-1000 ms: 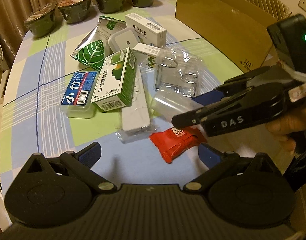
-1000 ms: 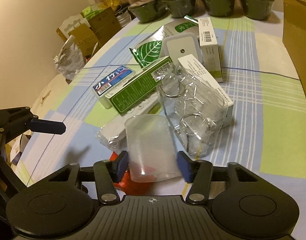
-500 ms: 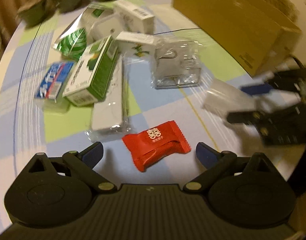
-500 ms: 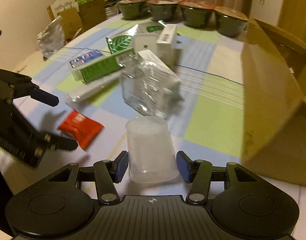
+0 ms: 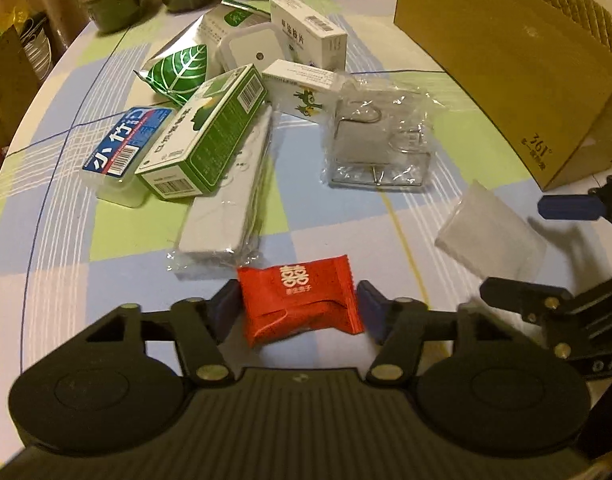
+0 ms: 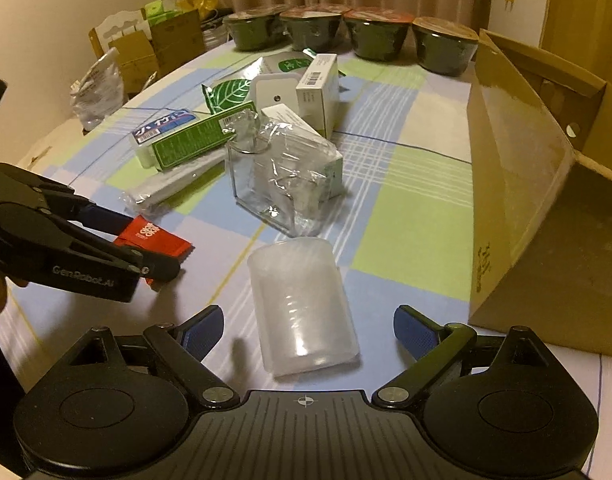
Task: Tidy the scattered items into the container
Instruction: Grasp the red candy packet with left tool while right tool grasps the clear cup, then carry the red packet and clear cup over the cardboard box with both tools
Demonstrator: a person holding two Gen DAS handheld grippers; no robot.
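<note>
Left gripper [image 5: 300, 308] low in the left wrist frame, blue pads closed against both sides of a red packet [image 5: 302, 300] at bottom centre; packet gripped, resting on or just above the checked cloth [image 5: 66, 240], cannot tell which. Same gripper [image 6: 158, 252] at middle left of the right wrist frame, red packet [image 6: 154, 238] showing between its fingers.

Right gripper [image 6: 304, 330] spread wide at the bottom of its frame, pads well apart from the clear cup [image 6: 302, 308] lying on its side between them, nothing held. Cup [image 5: 492, 232] at right of the left wrist frame, on the cloth, between the two dark fingers of the right gripper [image 5: 546, 240] entering from the right edge.

Cardboard box [image 6: 518, 184] filling the right side of the right wrist frame, open at the top, just beside the cup's far side; box [image 5: 506, 64] in the upper right of the left wrist frame.

Clutter in the middle of the table: clear bag of wire hooks [image 5: 380, 140] at centre, green carton [image 5: 210, 132] to its left, leaning on a white wrapped bar [image 5: 230, 196], blue-labelled case [image 5: 124, 148] further left, leaf pouch [image 5: 178, 68] and white cartons [image 5: 310, 32] behind. Row of dark bowls [image 6: 378, 36] along the top edge.
</note>
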